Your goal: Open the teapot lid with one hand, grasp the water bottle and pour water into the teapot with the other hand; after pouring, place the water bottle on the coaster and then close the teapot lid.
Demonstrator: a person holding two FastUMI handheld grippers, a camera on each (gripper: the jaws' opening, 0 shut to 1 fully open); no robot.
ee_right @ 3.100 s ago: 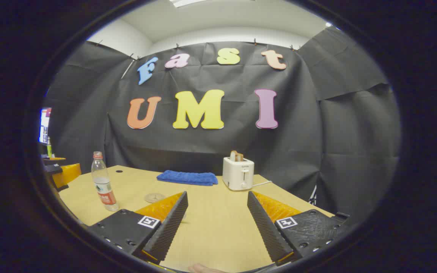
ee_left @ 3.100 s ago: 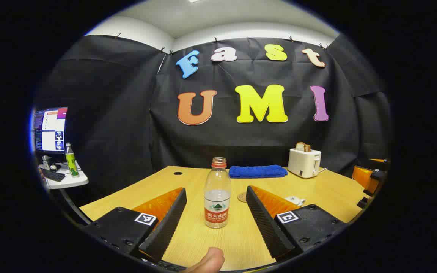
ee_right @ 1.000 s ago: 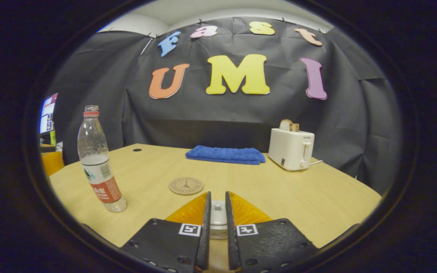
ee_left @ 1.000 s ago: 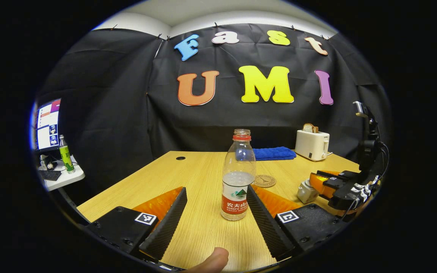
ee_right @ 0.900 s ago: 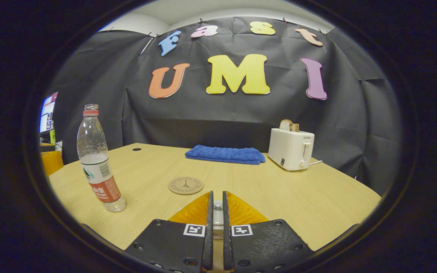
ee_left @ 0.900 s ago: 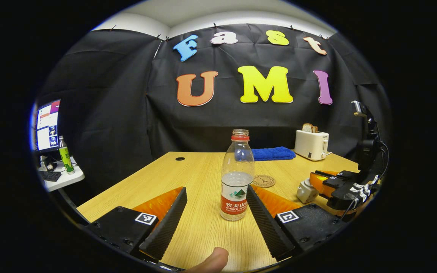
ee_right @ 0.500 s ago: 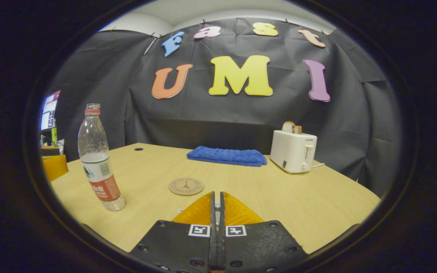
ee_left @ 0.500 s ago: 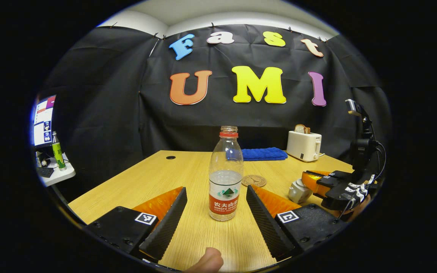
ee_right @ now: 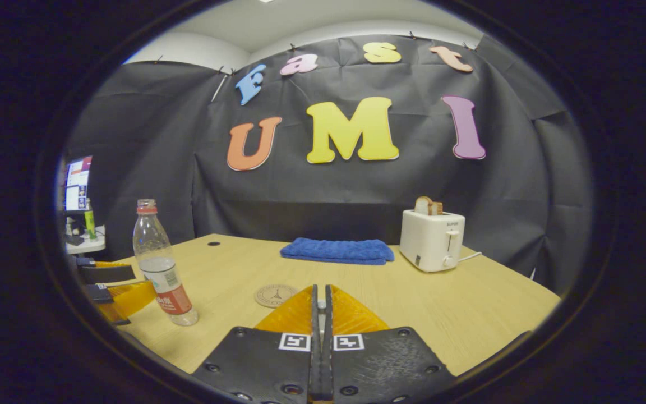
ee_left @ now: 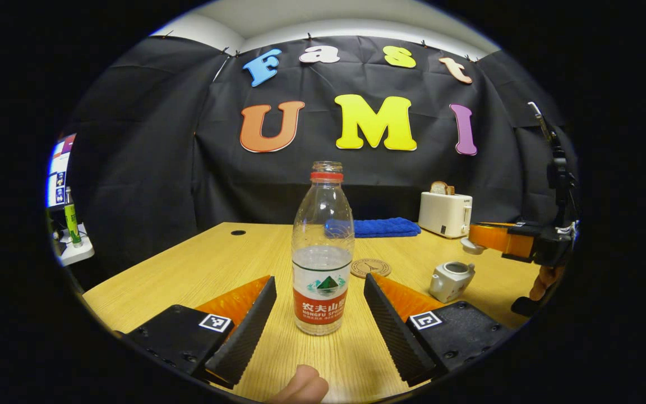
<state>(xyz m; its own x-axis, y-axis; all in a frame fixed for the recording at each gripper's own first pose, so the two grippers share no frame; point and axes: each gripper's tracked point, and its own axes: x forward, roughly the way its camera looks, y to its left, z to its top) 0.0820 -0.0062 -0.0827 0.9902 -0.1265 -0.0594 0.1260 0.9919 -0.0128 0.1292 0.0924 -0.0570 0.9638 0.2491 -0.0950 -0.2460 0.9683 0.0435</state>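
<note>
A clear water bottle [ee_left: 323, 252] with a red label stands uncapped on the wooden table [ee_left: 216, 264], between the spread fingers of my open left gripper [ee_left: 319, 278], which do not touch it. To its right sits the small white teapot [ee_left: 451, 280] with its top uncovered. Above it my right gripper [ee_left: 477, 237] holds the teapot lid [ee_left: 470, 245] in the air. In the right gripper view my right gripper [ee_right: 321, 306] is shut on a sliver of the lid's knob. There the bottle [ee_right: 160, 264] stands at the left, beside the left gripper [ee_right: 107, 283]. A round coaster [ee_left: 370, 267] lies behind the bottle.
A white toaster [ee_left: 445, 213] with bread and a folded blue towel [ee_left: 382, 227] stand at the table's far edge. A side table [ee_left: 70, 249] with a green bottle is off to the left. A thumb [ee_left: 300, 387] shows at the bottom of the left gripper view.
My right gripper shut on the lid's knob and lifted the lid up off the teapot. My left gripper moved forward, so the bottle now stands between its fingers.
</note>
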